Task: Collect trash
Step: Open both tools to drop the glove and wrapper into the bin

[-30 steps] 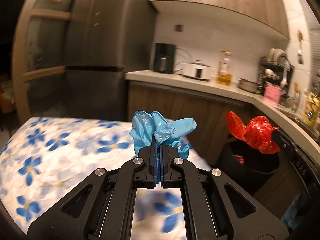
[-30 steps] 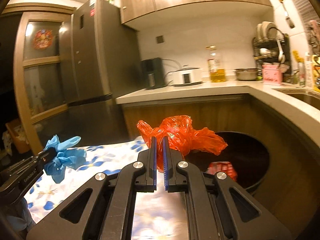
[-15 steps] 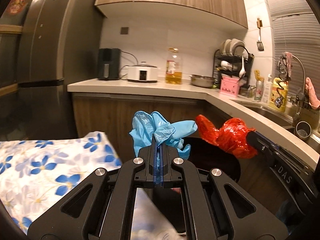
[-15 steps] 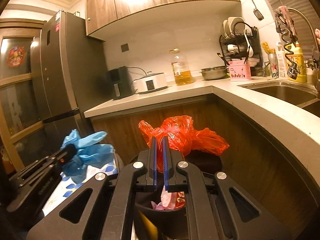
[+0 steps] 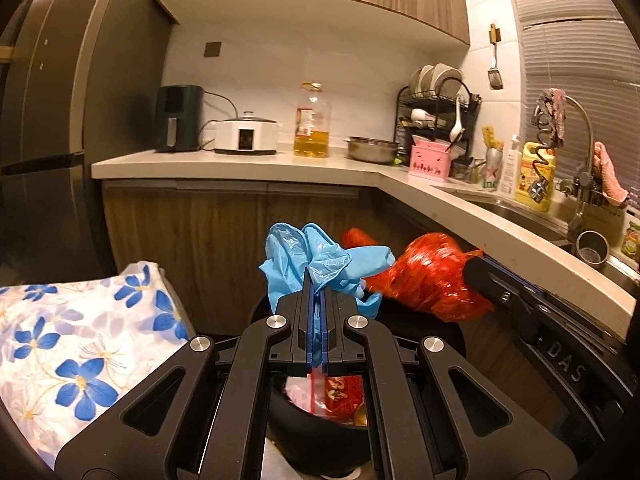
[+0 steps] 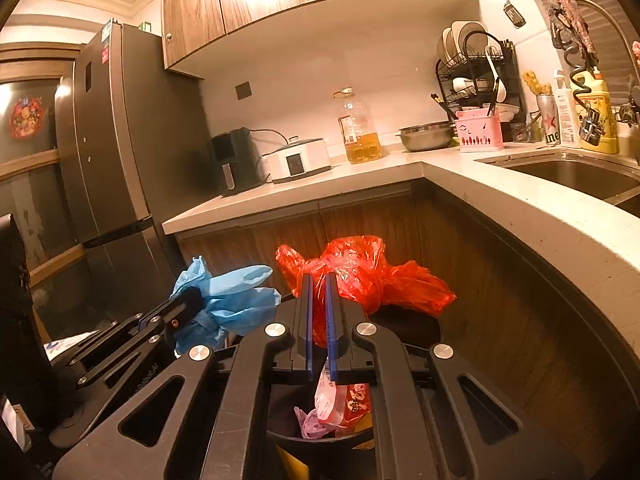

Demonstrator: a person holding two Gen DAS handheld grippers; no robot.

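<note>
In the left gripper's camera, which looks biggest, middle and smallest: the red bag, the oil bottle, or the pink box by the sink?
Largest: red bag, though it is nearest the camera.
Middle: oil bottle.
Smallest: pink box, only narrowly.

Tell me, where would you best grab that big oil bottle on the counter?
Take the oil bottle by its narrow neck under the cap, coming from the front. It stands upright, its body looks too wide for a two-finger grip, and there's open counter before it, wall behind.
</note>
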